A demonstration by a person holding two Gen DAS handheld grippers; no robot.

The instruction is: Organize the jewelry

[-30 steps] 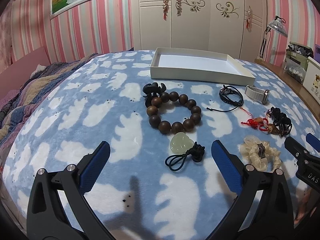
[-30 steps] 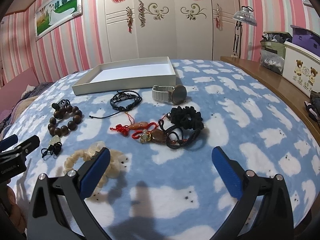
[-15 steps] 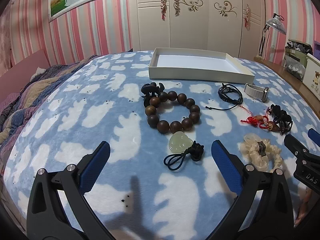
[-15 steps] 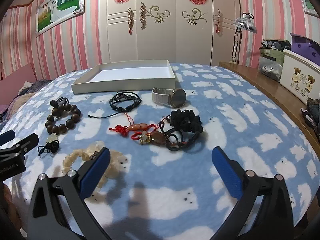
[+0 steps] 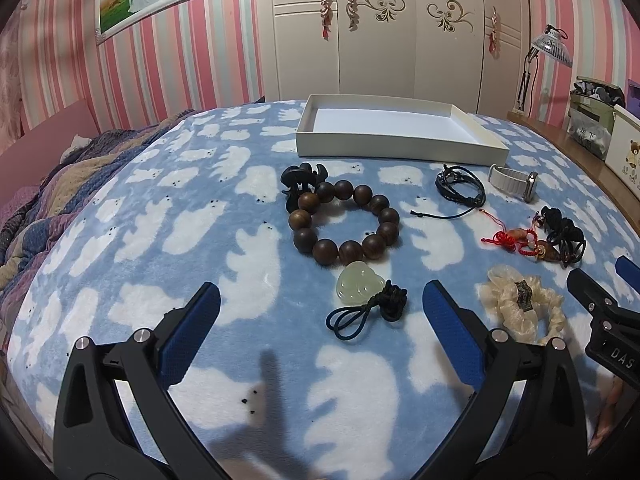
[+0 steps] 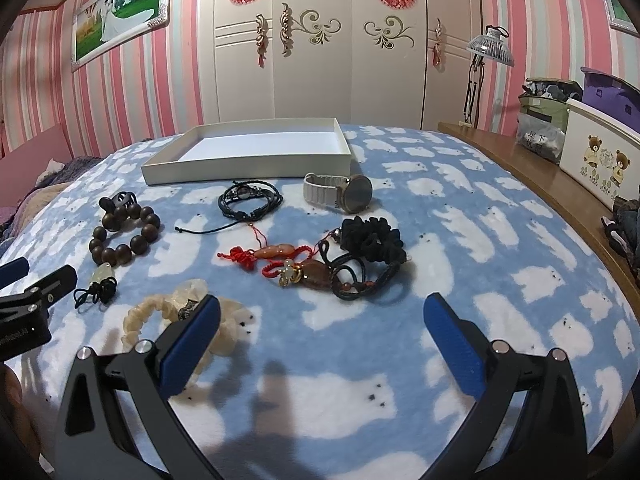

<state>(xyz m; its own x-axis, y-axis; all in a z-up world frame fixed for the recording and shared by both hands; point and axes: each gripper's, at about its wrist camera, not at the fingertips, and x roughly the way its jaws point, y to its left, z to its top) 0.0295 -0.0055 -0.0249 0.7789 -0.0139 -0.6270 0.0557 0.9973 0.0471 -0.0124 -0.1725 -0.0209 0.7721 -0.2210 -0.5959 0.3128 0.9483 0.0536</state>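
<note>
A: Wooden beads first: the brown bead bracelet (image 5: 346, 229) lies flat on the blue bear-print blanket (image 5: 160, 240), with a black claw clip (image 5: 301, 182) touching it at 11 o'clock and a pale green pendant (image 5: 359, 288) on a black cord just at its 6 o'clock.

B: And the rest of the jewelry?

A: At 3 o'clock from the beads lie the black braided cords (image 5: 460, 188), the white-strap watch (image 6: 340, 194), the red knotted charm (image 6: 260, 256), the black scrunchie (image 6: 374, 238) and the cream scrunchie (image 5: 522, 306). The white tray (image 5: 400, 148) sits at 12 o'clock, empty, well apart from the beads.

B: The tongs?

A: The left tongs (image 5: 320, 308) hover spread wide above the blanket, holding nothing, the pendant between their blue pads. The right tongs (image 6: 320, 320) are equally wide and empty, the left pad over the cream scrunchie.
</note>
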